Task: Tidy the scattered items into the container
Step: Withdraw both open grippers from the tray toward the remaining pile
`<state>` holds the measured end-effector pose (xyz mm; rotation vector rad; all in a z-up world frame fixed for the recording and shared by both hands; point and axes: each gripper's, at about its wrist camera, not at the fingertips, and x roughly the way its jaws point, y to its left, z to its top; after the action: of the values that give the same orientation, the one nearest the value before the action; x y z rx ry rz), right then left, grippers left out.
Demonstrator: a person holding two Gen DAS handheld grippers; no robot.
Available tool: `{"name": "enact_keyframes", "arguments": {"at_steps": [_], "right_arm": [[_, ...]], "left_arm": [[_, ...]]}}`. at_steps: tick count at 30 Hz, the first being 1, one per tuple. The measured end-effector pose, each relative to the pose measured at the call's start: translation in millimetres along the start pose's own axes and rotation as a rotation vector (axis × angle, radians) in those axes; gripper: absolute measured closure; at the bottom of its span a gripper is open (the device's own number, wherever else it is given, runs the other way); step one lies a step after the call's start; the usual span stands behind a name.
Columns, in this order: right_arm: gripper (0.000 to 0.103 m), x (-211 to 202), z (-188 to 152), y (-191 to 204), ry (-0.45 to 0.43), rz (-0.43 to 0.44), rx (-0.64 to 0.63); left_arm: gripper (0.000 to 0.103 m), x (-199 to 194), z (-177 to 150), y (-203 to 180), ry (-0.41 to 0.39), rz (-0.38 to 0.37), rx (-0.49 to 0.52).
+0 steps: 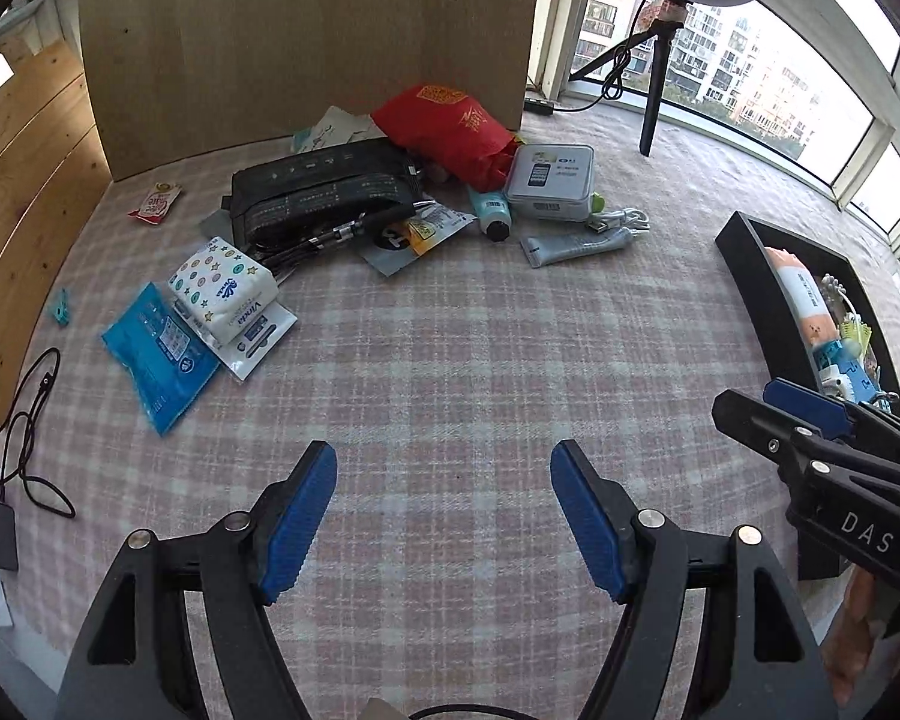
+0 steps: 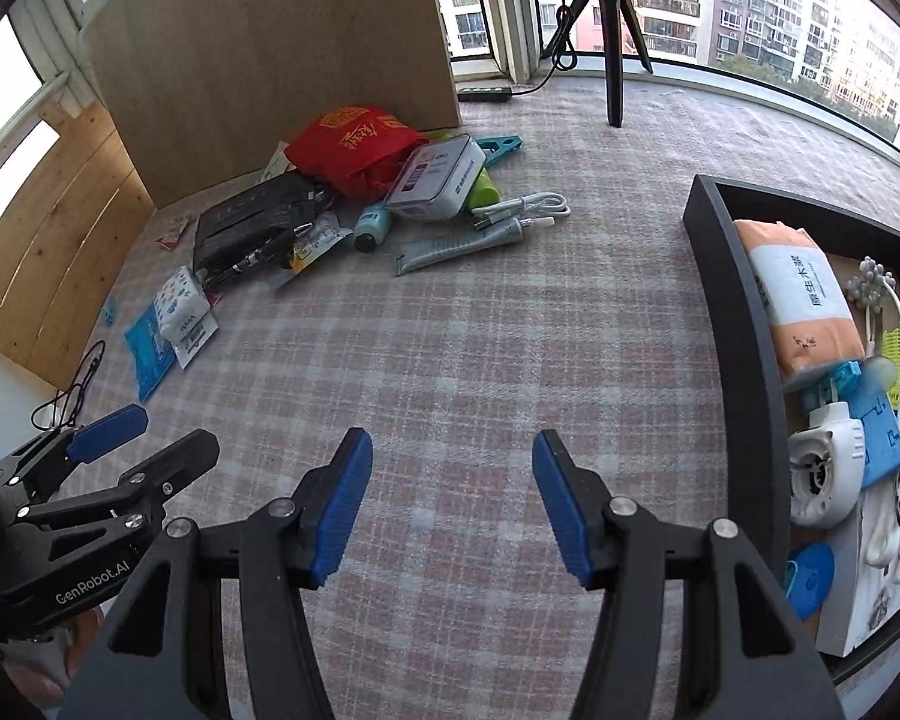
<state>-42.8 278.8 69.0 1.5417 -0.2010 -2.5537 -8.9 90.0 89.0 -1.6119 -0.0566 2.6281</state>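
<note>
Scattered items lie on a pink plaid cloth: a red bag (image 1: 450, 132), a black pouch (image 1: 324, 192), a grey tin box (image 1: 551, 181), a grey tube (image 1: 576, 247), a white cable (image 1: 624, 219), a small bottle (image 1: 491, 213), a tissue pack (image 1: 225, 291) and a blue packet (image 1: 156, 354). A black tray (image 2: 744, 348) at the right holds several items, among them an orange tissue pack (image 2: 804, 306). My left gripper (image 1: 444, 516) is open and empty over bare cloth. My right gripper (image 2: 453, 504) is open and empty beside the tray.
A cardboard panel (image 1: 306, 42) stands behind the pile. A black tripod (image 2: 612, 30) with a ring light stands by the window. A black cord (image 1: 24, 438) and charger lie at the left edge. A wooden wall runs along the left.
</note>
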Motion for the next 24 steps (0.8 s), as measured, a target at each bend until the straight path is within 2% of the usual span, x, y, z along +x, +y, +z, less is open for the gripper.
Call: {"name": "enact_keyframes", "arguments": {"at_steps": [6, 9, 24], "right_arm": [[0.048, 2.6, -9.3, 18.5, 0.002, 0.006, 0.001], [0.048, 4.0, -12.5, 25.9, 0.008, 0.006, -0.003], [0.048, 4.4, -19.6, 47.1, 0.012, -0.002, -0.019]], "left_arm": [[0.031, -6.1, -8.3, 14.1, -0.007, -0.002, -0.001], [0.027, -7.5, -11.8, 22.5, -0.005, 0.000, -0.011], [0.026, -9.5, -22.7, 48.4, -0.003, 0.002, -0.060]]}}
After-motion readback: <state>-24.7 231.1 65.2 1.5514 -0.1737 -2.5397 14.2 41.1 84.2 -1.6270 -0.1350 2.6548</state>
